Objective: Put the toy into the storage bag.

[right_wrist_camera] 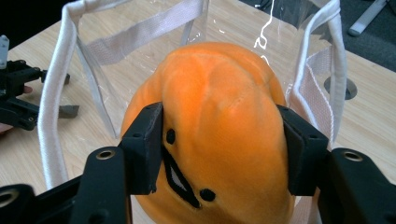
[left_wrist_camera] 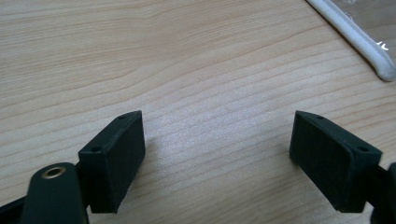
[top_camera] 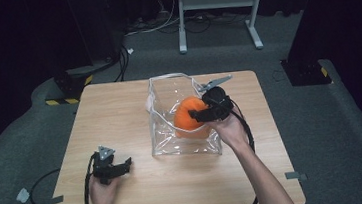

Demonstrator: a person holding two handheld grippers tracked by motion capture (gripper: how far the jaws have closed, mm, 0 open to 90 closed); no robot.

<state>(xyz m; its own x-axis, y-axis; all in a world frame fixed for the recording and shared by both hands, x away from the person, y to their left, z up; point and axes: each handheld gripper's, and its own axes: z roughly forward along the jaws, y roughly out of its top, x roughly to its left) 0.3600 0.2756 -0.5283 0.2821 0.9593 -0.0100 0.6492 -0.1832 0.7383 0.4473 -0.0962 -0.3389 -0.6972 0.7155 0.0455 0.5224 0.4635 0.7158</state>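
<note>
An orange plush toy [top_camera: 186, 119] with a black-stitched face sits inside a clear plastic bag [top_camera: 164, 96] with white webbing trim, standing at the table's middle. My right gripper [top_camera: 199, 114] reaches into the bag from the right. In the right gripper view its jaws flank the plush toy [right_wrist_camera: 219, 93], and the pads [right_wrist_camera: 147, 144] touch it on both sides, so my right gripper [right_wrist_camera: 219, 140] grips it. My left gripper [top_camera: 119, 167] rests low over the bare tabletop at the front left. Its jaws stand wide apart with nothing between them [left_wrist_camera: 217, 154].
The wooden table [top_camera: 120, 113] has a cable hole [right_wrist_camera: 340, 87] beyond the bag. The bag's white trim [left_wrist_camera: 355, 42] lies ahead of my left gripper. A white stand frame [top_camera: 217, 0] and cables are on the grey floor behind the table.
</note>
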